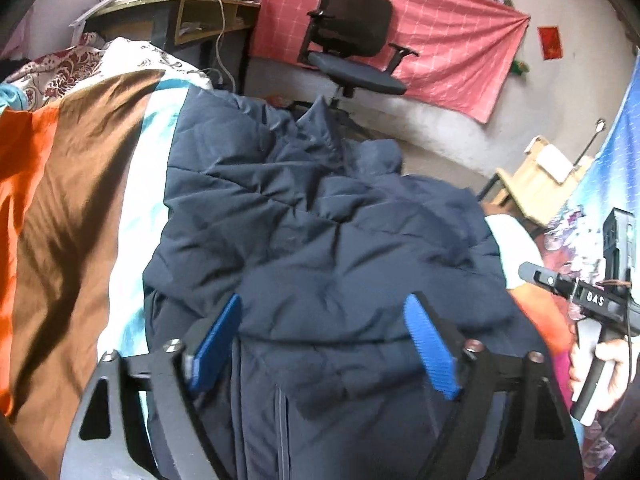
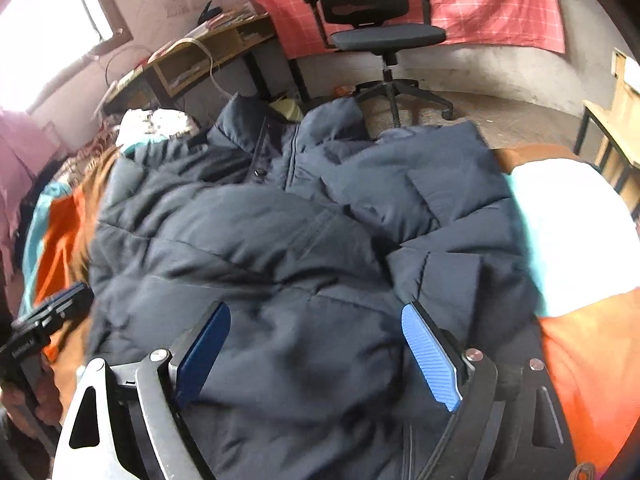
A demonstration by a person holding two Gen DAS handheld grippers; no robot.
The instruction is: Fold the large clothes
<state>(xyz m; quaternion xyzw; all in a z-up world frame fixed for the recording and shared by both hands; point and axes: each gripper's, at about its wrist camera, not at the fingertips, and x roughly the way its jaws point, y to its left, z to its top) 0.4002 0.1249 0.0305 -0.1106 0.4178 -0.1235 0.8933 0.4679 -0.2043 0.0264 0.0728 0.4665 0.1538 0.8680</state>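
A dark navy quilted puffer jacket [image 1: 304, 220] lies on a bed, its sleeves folded in over the body and its collar toward the far end. It also shows in the right wrist view [image 2: 280, 240]. My left gripper [image 1: 324, 312] is open, its blue pads spread above the jacket's near hem, holding nothing. My right gripper [image 2: 316, 320] is open too, over the near part of the jacket. The right gripper shows at the right edge of the left wrist view [image 1: 532, 270], off the bed's side. The left gripper shows at the left edge of the right wrist view [image 2: 48, 312].
The bed cover [image 1: 60, 200] is striped orange, brown, white and light blue. A black office chair [image 1: 352, 40] stands beyond the bed's far end before a pink cloth on the wall. A wooden desk [image 1: 180, 12] is at far left, a wooden stand [image 1: 536, 172] at right.
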